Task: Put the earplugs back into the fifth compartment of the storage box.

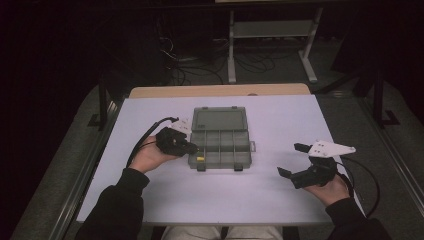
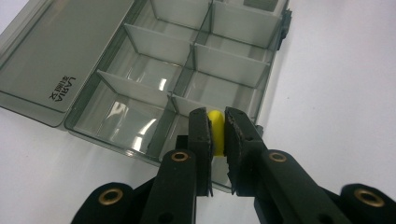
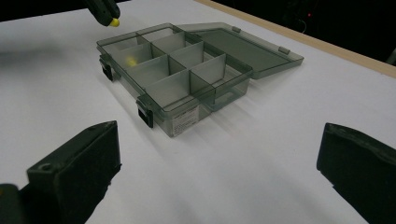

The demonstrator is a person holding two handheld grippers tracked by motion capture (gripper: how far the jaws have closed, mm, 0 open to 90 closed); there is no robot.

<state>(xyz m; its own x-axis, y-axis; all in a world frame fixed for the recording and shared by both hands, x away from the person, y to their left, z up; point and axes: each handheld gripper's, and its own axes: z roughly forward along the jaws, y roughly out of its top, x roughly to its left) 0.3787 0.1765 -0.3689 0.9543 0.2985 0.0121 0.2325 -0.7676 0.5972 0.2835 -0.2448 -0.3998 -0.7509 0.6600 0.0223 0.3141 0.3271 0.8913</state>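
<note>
The left hand-held gripper (image 2: 216, 128) is clamped on a small yellow piece (image 2: 215, 133), pinched across its middle with only its rounded top showing between the pads, right over the near corner compartment of the clear grey organizer box (image 2: 154, 79). It looks light and smooth, probably hard plastic, so a slip seems the main risk; a grip square across its widest part, as here, looks the safest hold. The box stands open on the white bench (image 1: 150, 200), lid (image 2: 56, 51) laid flat behind, its thin dividers likely stiff but brittle if knocked. From the right gripper view, a second yellow piece (image 3: 131, 61) already lies in a compartment. Over at the near right edge, the right hand-held gripper (image 1: 296, 160) waits with jaws wide apart, empty.
</note>
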